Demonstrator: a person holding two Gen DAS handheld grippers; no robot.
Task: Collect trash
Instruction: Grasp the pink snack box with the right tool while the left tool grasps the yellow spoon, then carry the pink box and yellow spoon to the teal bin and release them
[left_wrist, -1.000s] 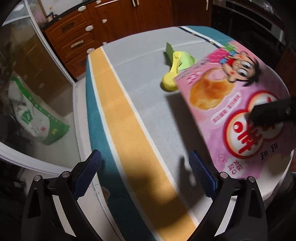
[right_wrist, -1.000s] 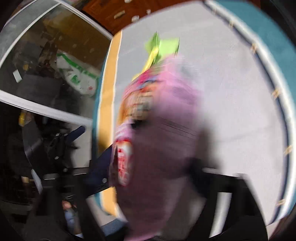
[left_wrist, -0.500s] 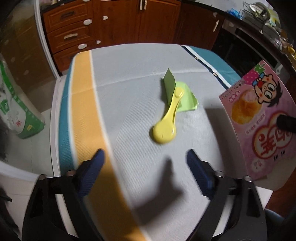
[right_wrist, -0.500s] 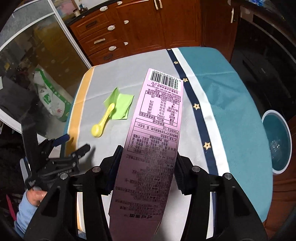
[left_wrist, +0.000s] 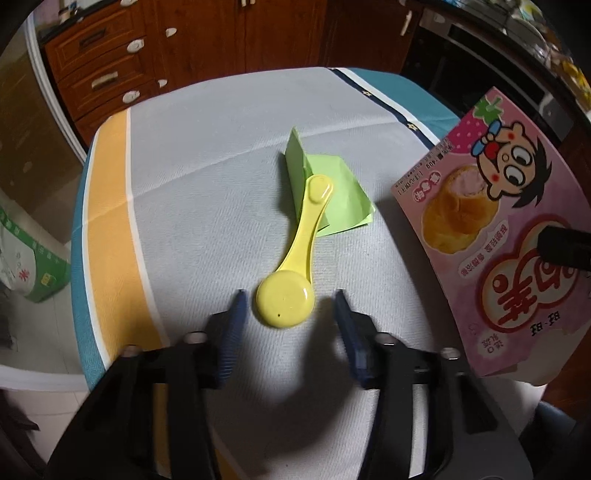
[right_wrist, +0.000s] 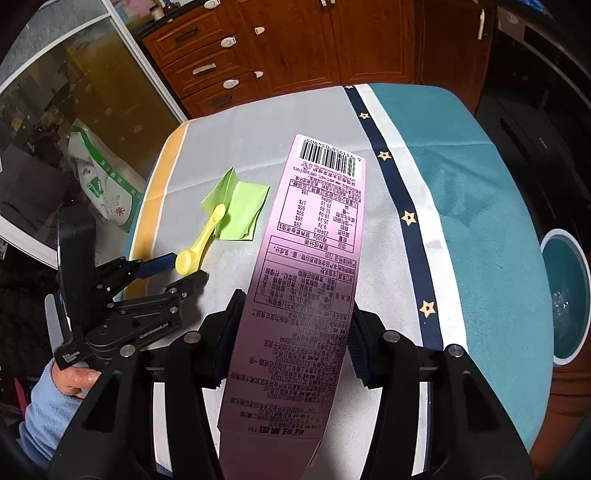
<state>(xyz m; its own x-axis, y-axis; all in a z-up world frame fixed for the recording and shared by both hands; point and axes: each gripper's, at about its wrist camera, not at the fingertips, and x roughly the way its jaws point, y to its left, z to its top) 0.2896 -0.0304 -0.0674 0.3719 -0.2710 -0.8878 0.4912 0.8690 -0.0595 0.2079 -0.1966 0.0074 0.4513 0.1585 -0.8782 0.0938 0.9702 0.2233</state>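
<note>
A yellow plastic spoon (left_wrist: 284, 304) lies on the tablecloth with its handle resting on a folded green paper (left_wrist: 340, 192). My left gripper (left_wrist: 289, 295) points down at the spoon. Its jaws are closing with the spoon's bowl between the blue pads, and neither pad touches it. In the right wrist view the left gripper (right_wrist: 186, 267) straddles the spoon (right_wrist: 201, 240) beside the green paper (right_wrist: 240, 206). My right gripper (right_wrist: 295, 306) is shut on a pink snack box (right_wrist: 317, 240), held above the table, barcode end forward. The box's cartoon front (left_wrist: 498, 240) shows at the right of the left wrist view.
The round table (right_wrist: 461, 192) has a striped grey, teal and orange cloth. A teal bin (right_wrist: 569, 295) stands on the floor at its right. Beyond the table are wooden drawers (right_wrist: 221, 62). A green-and-white sack (right_wrist: 99, 184) leans by a glass door at the left. A hand in a blue sleeve (right_wrist: 55, 398) holds the left gripper.
My left gripper has come from the table's left edge to the spoon, and its jaws have narrowed around the bowl. The right gripper has steadied and risen slightly with the pink box.
</note>
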